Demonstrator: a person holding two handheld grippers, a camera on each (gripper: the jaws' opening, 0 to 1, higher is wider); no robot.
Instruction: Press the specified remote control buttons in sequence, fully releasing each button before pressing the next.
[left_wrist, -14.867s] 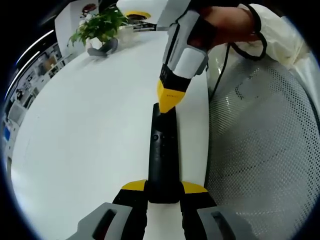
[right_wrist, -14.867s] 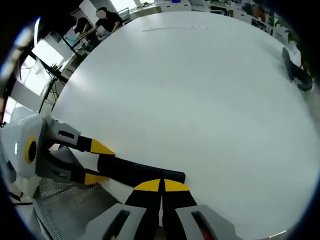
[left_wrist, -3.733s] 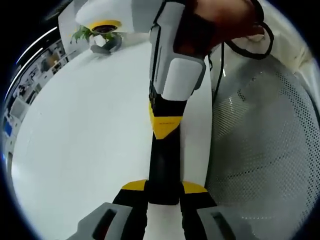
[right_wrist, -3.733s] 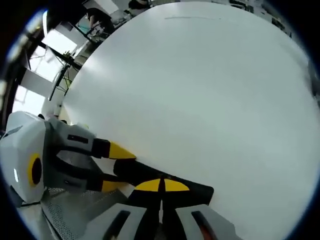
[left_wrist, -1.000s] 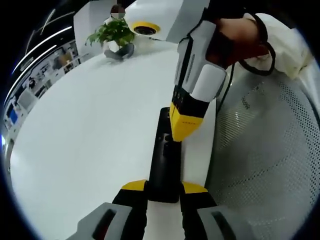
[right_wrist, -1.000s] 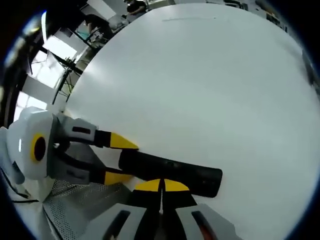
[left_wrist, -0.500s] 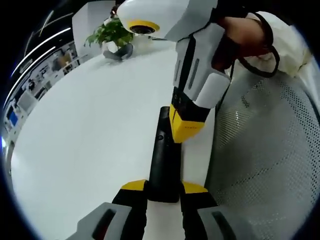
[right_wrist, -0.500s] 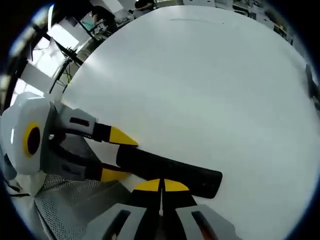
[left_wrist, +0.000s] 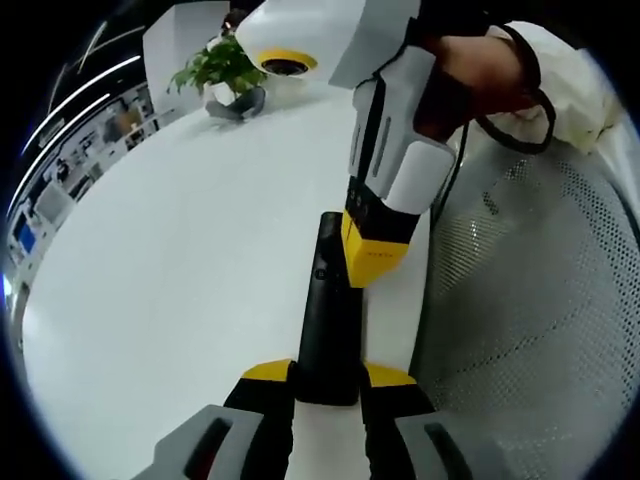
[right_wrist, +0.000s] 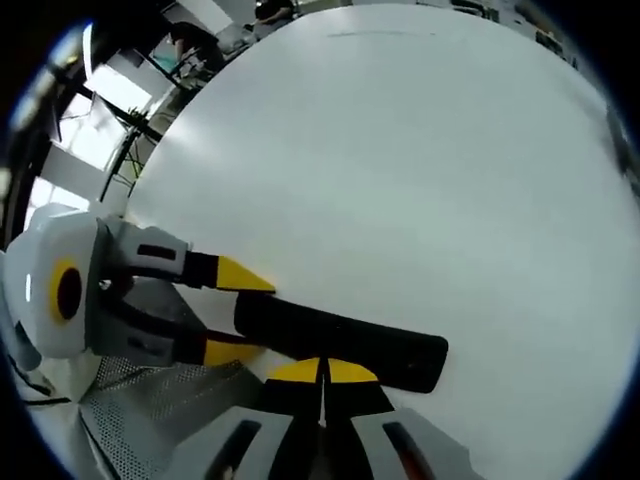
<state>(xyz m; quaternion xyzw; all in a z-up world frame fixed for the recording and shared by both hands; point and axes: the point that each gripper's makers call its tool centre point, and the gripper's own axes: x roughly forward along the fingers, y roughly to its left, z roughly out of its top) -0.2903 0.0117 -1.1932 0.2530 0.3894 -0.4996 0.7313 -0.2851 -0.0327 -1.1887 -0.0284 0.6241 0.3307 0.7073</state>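
Compared with half a second ago almost nothing has moved: the right tool (left_wrist: 372, 262) sits at the same spot over the remote (left_wrist: 327, 320), maybe a hair further from its near end, with the person's hand (left_wrist: 470, 75) on its handle. A second ago its tip was lower down the remote's face, close to the small round button; now it is up near the far end. My read is that one press is done or the tip is repositioning for the next button. Whether the tip is pushing down or just hovering, I cannot tell.

The left tool (left_wrist: 328, 372) is clenched on the remote's near end, yellow tips on both sides, holding it steady. The remote lies flat on the white table (left_wrist: 170, 260), close to the table's edge beside a mesh chair (left_wrist: 530, 320).

In the right gripper view the right tool (right_wrist: 322, 371) has its jaws pressed together, nothing between them, tips right at the remote's (right_wrist: 340, 345) long side, used as a poker. The left tool (right_wrist: 225, 312) shows there too, gripping the remote's end.

A potted plant (left_wrist: 225, 68) stands well apart at the table's far side.
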